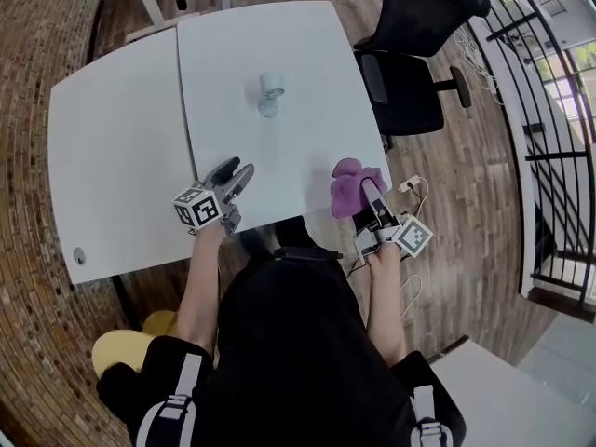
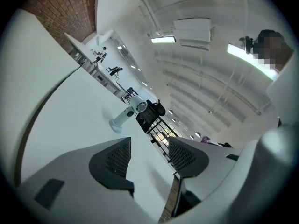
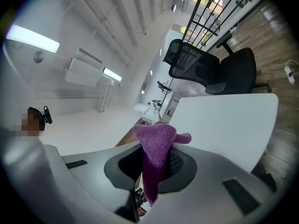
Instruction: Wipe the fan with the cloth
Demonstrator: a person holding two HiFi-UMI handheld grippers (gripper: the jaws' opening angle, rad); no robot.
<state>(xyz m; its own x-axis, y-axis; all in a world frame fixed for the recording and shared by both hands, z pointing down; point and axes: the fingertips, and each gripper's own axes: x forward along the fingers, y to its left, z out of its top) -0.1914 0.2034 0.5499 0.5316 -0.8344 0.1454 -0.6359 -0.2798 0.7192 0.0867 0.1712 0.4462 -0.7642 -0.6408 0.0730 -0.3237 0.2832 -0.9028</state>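
The fan [image 1: 269,94], a small white handheld unit, lies on its side near the middle of the right-hand white table [image 1: 307,45], well apart from both grippers; in the left gripper view the fan [image 2: 127,113] shows beyond the jaws, with its round head toward the far edge of the table. The cloth [image 1: 349,186] is purple and sits at the near right corner of the same table, pinched by the right gripper [image 1: 371,194]. In the right gripper view the jaws of the right gripper [image 3: 154,168] are pressed onto the cloth [image 3: 155,146], which bunches above the pads and hangs down between them. The left gripper [image 1: 238,177] hovers over the near edge of the table, just beside the seam with the second white table [image 1: 112,147] on the left. In the left gripper view the jaws of the left gripper [image 2: 148,157] stand spread, and only the bare tabletop shows between them. The marker cube [image 1: 197,208] on the left gripper and the marker cube [image 1: 414,234] on the right gripper both sit at the near end of each tool, next to the person's hands. A black office chair [image 1: 414,59] stands on the wood floor beside the far right edge of the table, and it also shows in the right gripper view [image 3: 212,69]. A black railing [image 1: 549,119] runs along the right side.
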